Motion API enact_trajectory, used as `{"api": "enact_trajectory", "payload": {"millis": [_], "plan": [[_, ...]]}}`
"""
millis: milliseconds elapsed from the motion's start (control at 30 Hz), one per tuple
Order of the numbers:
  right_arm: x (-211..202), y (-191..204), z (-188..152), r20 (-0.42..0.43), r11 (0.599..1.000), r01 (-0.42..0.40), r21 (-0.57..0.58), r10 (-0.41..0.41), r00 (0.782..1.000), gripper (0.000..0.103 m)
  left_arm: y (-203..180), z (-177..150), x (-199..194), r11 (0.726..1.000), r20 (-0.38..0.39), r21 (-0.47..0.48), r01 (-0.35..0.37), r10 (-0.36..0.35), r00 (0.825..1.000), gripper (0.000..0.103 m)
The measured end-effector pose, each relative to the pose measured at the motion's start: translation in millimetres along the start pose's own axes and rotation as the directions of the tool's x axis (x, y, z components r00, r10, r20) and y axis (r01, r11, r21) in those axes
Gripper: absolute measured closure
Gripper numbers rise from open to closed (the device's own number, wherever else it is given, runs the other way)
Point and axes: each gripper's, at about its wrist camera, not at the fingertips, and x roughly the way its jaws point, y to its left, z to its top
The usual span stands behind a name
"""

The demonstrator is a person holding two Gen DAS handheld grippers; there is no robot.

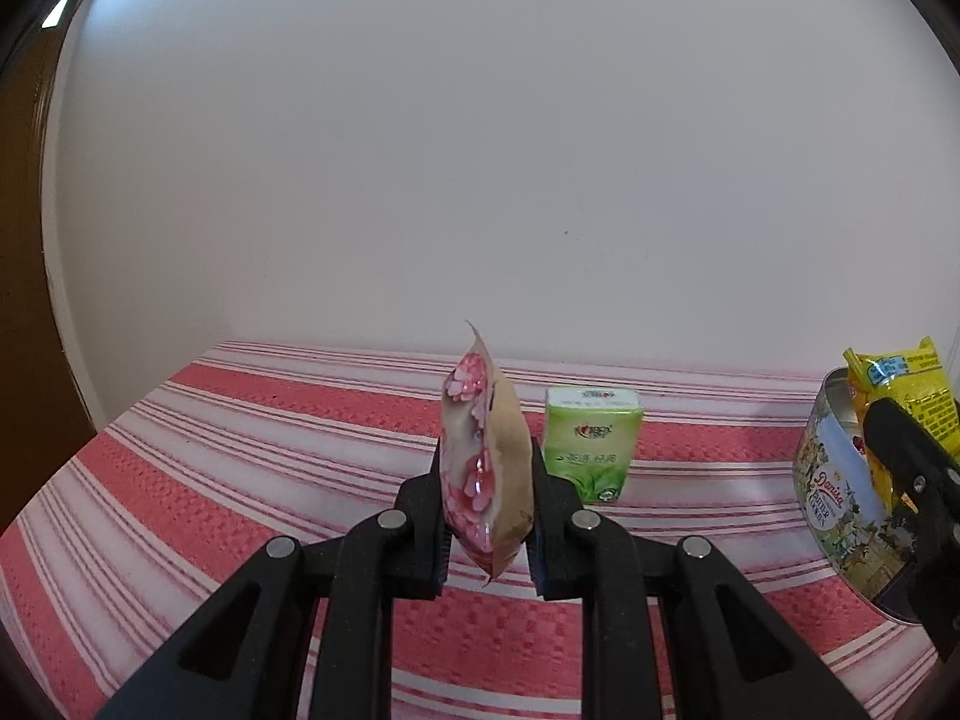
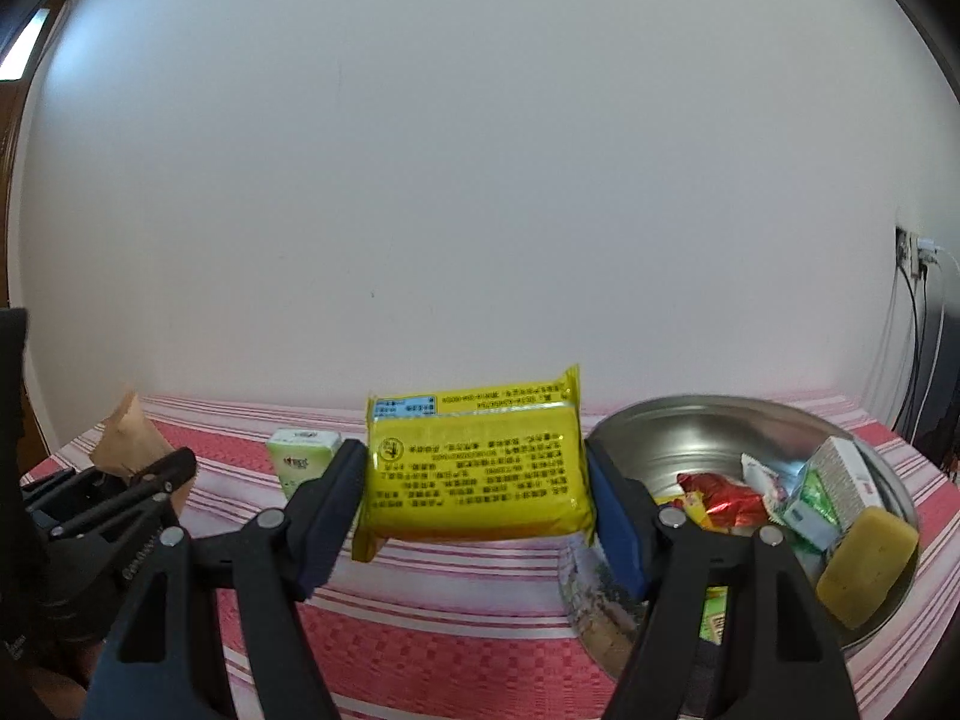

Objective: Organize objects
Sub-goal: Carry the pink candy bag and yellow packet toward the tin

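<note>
Your left gripper point(image 1: 486, 516) has its jaws clamped tight on a slim pouch point(image 1: 485, 456), pink-flowered on one face and plain brown paper on the other; it stands upright and edge-on between the pads, its lower tip hanging clear of the red-and-white striped cloth point(image 1: 240, 456) that covers the desk. Behind it and just to the right, a small green tissue pack point(image 1: 591, 441) stands upright on the cloth, apart from the pouch. Your right gripper point(image 2: 477, 498) has its jaws set wide on a yellow snack packet point(image 2: 477, 471), printed back facing the camera, pads pressing on its two short ends; the packet is held roughly level, off the cloth, just left of the round cookie tin point(image 2: 690, 426). The tin lies open with a shiny bare inner wall, and inside sit a red foil wrapper point(image 2: 729, 501), a green-and-white carton point(image 2: 825, 492) and a yellow-brown block point(image 2: 867, 564) leaning near the rim. From the left wrist view the tin's printed side shows at far right, with the yellow packet and a right finger point(image 1: 912, 474) above it. The brown pouch shows at far left in the right wrist view, well apart from the tin.
</note>
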Motion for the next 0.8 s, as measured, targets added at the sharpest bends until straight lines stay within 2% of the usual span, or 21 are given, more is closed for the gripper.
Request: {"api": "enact_trajectory", "payload": {"millis": [367, 800], "plan": [[-26, -15, -4, 0.028, 1.0, 0.013, -0.02, -0.012, 1.0, 0.031, -26, -4, -7, 0.999, -0.022, 0.036, -0.032, 0.033, 0.999, 0.081], [-48, -39, 0, 0.05, 0.998, 0.057, 0.004, -0.057, 0.997, 0.031, -53, -2, -21, 1.0, -0.04, 0.03, -0.003, 0.004, 0.999, 0.081]]}}
